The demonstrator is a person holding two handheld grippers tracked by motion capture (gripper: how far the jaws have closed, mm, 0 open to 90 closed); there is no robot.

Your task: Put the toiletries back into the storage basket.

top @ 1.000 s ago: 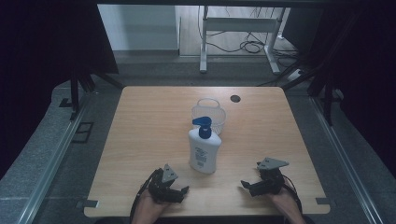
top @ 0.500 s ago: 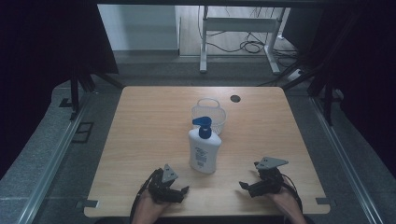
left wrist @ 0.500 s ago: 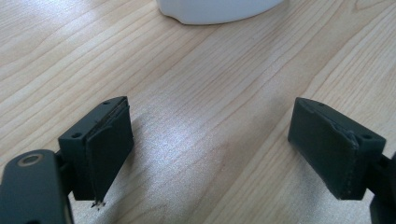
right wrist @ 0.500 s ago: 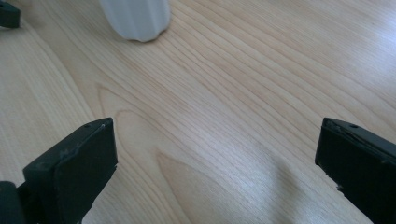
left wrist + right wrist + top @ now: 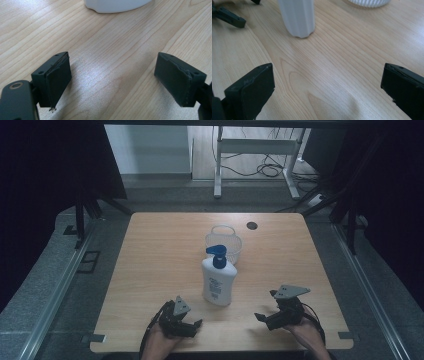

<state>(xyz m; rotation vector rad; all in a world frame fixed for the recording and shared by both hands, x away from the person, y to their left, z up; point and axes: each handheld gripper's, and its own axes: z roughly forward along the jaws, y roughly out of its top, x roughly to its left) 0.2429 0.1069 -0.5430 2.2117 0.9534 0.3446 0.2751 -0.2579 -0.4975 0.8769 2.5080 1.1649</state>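
Note:
A white pump bottle with a blue pump head stands upright at the middle of the wooden table. Just behind it sits a clear ribbed basket. My left gripper rests near the front edge, left of the bottle, open with nothing between its jaws; the bottle's base shows ahead of it. My right gripper rests at the front right, open and empty too. The right gripper view has the bottle's lower body ahead to the left and the basket's rim at the top.
A small dark round hole marks the table near its far edge. Beyond the table stand a metal frame and loose cables on the floor. Dark curtains hang on both sides. The other gripper's jaw shows at upper left.

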